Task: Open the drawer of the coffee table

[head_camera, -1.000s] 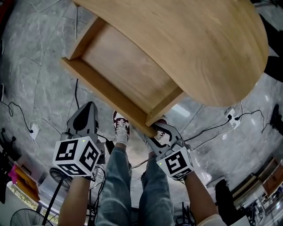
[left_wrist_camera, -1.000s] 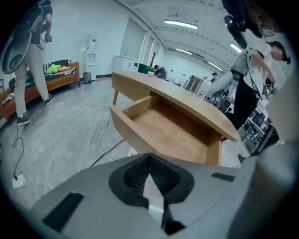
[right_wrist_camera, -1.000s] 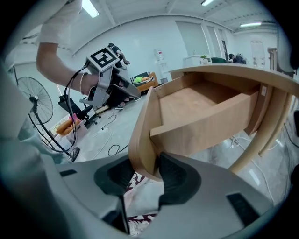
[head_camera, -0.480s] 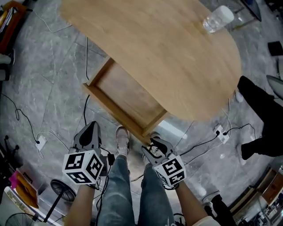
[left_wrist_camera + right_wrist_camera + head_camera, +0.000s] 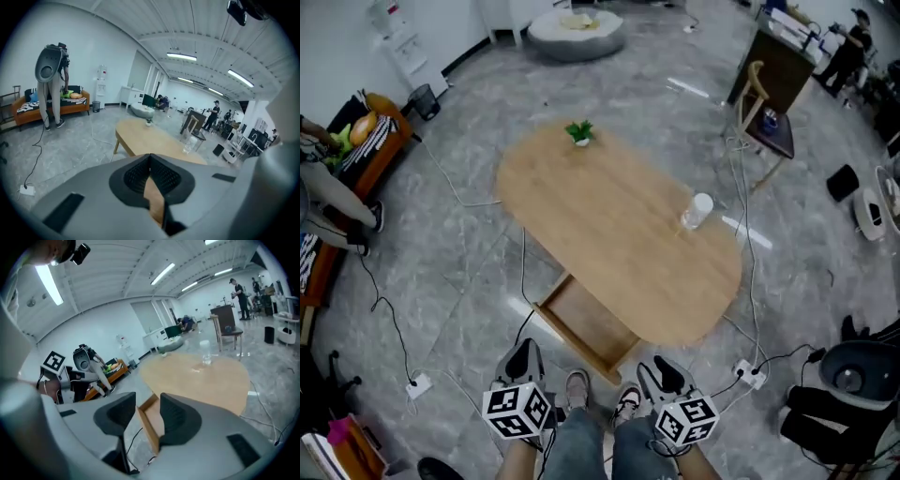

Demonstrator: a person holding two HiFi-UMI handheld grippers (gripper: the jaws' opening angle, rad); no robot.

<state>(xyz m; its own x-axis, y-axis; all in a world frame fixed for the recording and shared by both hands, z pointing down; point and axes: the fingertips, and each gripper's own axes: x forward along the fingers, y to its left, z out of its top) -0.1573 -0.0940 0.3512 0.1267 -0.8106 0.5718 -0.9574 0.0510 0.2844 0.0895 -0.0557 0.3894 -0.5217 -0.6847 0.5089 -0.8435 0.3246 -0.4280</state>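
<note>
Evidently the opening is done. The left gripper, jaws pressed together and empty, hangs well short of the drawer, which stands pulled out from under the bench, ahead of and below both jaws. The right gripper, jaws slightly spread and just eased a little closer, pinches nothing. Nothing seems left to do. Only the head view shows the drawer whole; the right gripper view frames one corner through its gap, the left a sliver.

A wooden drawer juts from the near side of the oval wooden coffee table. On top, a small potted plant stands at the far end and a clear plastic bottle to the right.
</note>
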